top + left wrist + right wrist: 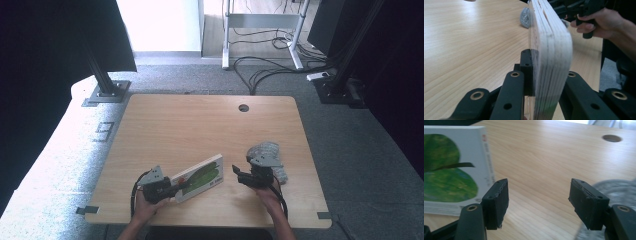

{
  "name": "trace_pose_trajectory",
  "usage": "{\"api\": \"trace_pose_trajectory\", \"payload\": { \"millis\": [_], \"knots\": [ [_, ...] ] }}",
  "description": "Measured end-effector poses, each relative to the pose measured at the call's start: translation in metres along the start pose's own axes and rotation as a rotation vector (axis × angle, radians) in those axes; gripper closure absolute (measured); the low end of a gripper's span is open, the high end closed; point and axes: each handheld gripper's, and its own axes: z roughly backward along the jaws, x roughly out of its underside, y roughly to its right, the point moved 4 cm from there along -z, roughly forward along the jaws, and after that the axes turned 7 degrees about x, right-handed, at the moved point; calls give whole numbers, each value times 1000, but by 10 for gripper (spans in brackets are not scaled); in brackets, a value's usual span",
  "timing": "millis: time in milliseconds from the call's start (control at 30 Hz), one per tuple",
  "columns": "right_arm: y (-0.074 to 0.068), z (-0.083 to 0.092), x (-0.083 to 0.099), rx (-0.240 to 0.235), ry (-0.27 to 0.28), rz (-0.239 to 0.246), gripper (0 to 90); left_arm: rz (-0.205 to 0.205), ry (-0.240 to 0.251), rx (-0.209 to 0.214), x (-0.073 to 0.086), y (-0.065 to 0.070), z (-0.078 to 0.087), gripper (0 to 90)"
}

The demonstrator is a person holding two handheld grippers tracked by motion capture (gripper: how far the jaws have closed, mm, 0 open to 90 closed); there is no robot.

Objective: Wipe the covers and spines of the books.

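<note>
High view: the left gripper point(172, 189) grips the near end of a book point(199, 178), whose long axis runs away from it toward the table's far right; the right gripper point(239, 176) sits just off the book's far corner, a grey cloth point(267, 150) behind it.

Left gripper view: jaws clamped on the book point(551, 57) — edge-on, pages upright.

Right gripper view: jaws wide, holding nothing — the book point(454, 167) lies just past its left jaw, so this gripper is placed to take that end.

A lab: bare desk point(200, 120), rig stands point(102, 82), floor cables point(260, 70).
</note>
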Motion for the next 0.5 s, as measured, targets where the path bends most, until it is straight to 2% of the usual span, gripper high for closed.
{"api": "trace_pose_trajectory", "payload": {
  "millis": [133, 233, 333, 500],
  "knots": [
    [-8, -3, 2, -57, -3, 1, 323, 28, 15, 28, -1, 0, 1, 791],
    [-11, -5, 3, -79, -12, 11, 323, 38, 21, 36, -1, 0, 1, 791],
    [-15, -7, 5, -105, -21, 20, 324, 60, 33, 67, -1, -1, 1, 792],
    [-18, -7, 6, -151, -25, 7, 326, 77, 47, 96, -2, -1, 2, 792]
  ]
}}
